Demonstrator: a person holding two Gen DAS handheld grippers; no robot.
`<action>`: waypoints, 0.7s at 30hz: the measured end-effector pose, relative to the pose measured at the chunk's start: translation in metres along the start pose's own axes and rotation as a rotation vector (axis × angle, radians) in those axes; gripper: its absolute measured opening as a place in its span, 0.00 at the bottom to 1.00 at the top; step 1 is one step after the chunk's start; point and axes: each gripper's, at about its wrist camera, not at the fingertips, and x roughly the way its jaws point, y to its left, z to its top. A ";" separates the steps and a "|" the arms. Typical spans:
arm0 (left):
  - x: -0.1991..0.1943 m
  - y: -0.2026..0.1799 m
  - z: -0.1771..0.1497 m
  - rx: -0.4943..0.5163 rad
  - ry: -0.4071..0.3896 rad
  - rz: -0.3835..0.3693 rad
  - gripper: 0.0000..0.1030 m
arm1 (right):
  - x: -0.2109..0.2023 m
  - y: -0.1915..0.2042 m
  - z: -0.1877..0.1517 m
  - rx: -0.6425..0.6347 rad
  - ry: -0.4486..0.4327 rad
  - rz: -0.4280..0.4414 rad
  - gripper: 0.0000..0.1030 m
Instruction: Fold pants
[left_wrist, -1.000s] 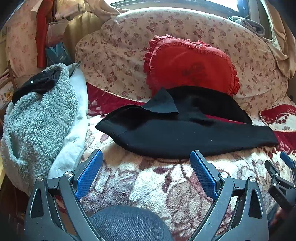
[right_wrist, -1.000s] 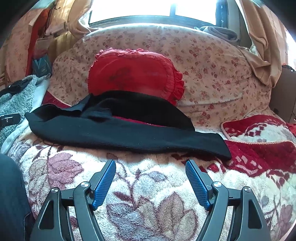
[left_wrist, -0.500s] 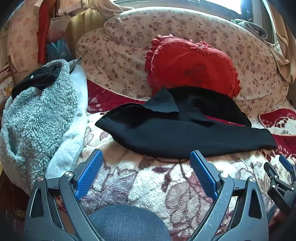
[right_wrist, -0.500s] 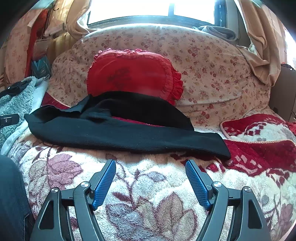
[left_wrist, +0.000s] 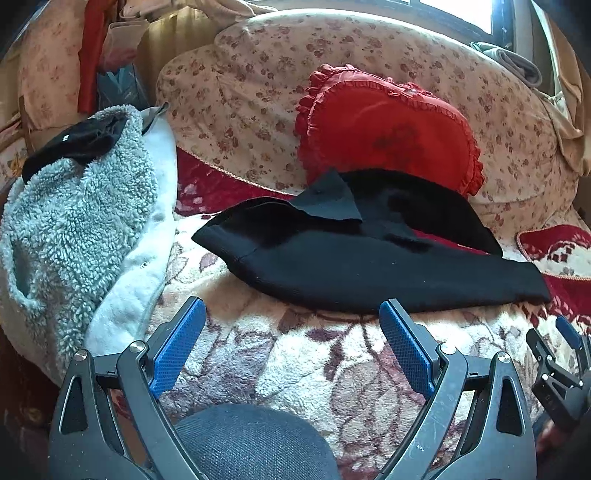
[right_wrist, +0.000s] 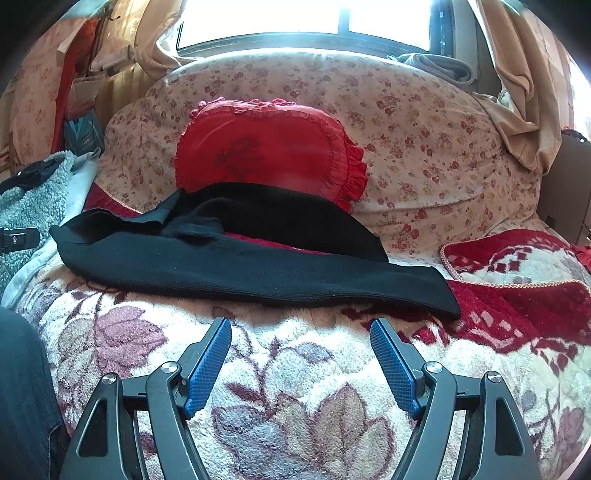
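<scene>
Black pants (left_wrist: 369, 266) (right_wrist: 258, 266) lie across a floral fleece blanket (left_wrist: 295, 350) (right_wrist: 295, 369), one leg stretched toward the right and the other bent back against a red heart-shaped pillow (left_wrist: 388, 133) (right_wrist: 266, 151). A flap of fabric stands up near the waist end. My left gripper (left_wrist: 291, 314) hovers open just short of the pants' near edge, holding nothing. My right gripper (right_wrist: 301, 332) is open too, a little in front of the stretched leg. In the left wrist view the right gripper (left_wrist: 565, 339) shows at the right edge.
A pale green fleece garment (left_wrist: 74, 229) with a black item on top lies to the left. A large floral cushion (left_wrist: 369, 74) (right_wrist: 406, 129) backs the pillow under a window. A red patterned blanket (right_wrist: 517, 280) lies at the right. A person's knee (left_wrist: 251, 443) is below the left gripper.
Both grippers have drifted slightly; the view of the pants has shifted a little. Both stay open, and the pants have not moved.
</scene>
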 end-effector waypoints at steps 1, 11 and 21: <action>0.000 -0.002 0.000 0.005 0.000 0.002 0.92 | 0.000 0.000 0.000 0.000 0.000 0.001 0.74; -0.011 0.037 0.011 -0.110 -0.016 -0.117 0.92 | -0.003 -0.006 0.001 0.018 -0.007 -0.011 0.73; 0.075 0.147 0.047 -0.384 0.177 -0.541 0.97 | -0.010 -0.051 0.053 -0.067 -0.109 0.027 0.73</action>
